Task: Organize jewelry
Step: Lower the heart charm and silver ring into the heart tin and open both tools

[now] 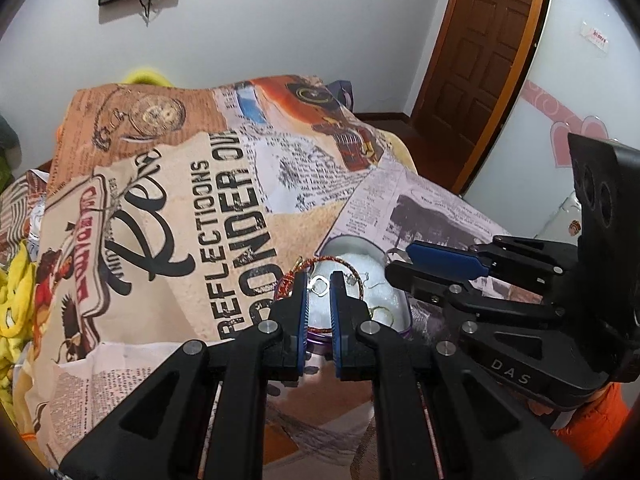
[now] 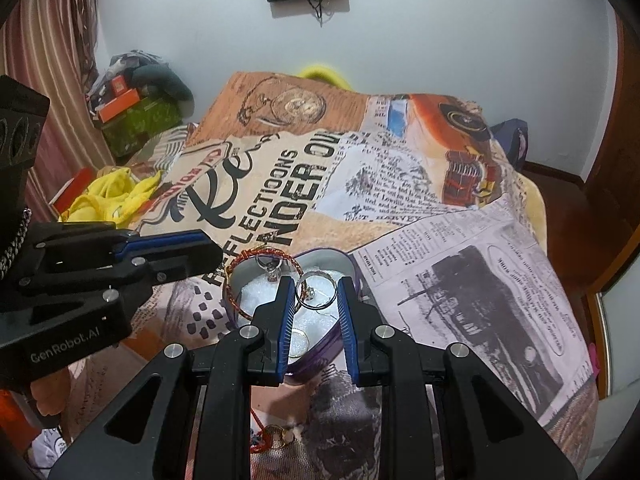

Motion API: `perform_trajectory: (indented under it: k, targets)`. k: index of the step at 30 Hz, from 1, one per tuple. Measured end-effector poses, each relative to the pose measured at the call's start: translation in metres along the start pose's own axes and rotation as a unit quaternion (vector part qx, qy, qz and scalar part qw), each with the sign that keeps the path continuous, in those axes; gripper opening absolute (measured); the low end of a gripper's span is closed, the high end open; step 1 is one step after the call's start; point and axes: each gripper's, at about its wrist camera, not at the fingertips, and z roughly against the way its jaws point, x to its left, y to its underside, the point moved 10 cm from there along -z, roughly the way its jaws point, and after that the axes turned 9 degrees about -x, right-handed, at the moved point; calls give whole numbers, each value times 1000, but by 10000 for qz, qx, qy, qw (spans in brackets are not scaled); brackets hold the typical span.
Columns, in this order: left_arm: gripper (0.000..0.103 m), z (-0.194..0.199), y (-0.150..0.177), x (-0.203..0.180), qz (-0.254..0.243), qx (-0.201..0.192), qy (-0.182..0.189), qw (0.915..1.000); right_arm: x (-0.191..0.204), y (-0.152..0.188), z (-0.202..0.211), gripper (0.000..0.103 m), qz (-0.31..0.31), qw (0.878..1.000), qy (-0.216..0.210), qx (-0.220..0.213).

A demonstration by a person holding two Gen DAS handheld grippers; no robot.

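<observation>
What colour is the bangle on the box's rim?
Red and gold twisted bangle; clearest in the right wrist view.

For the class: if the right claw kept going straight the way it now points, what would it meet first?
Most likely the white padding inside the open heart-shaped tin, since the right claw, holding a silver ring, points down into it. Depth is hard to judge here.

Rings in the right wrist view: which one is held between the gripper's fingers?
The large plain silver ring, standing upright between the right gripper's blue pads above the tin. The smaller ring with a stone lies farther back, and the gold ring lies lower.
</observation>
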Motion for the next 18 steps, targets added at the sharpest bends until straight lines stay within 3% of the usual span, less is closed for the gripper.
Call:
perform_trajectory:
  k: [18]
  targets:
    - [9,-23,14,1,34,297,107,9995,0,10,-18,20,29,9995,-70,290]
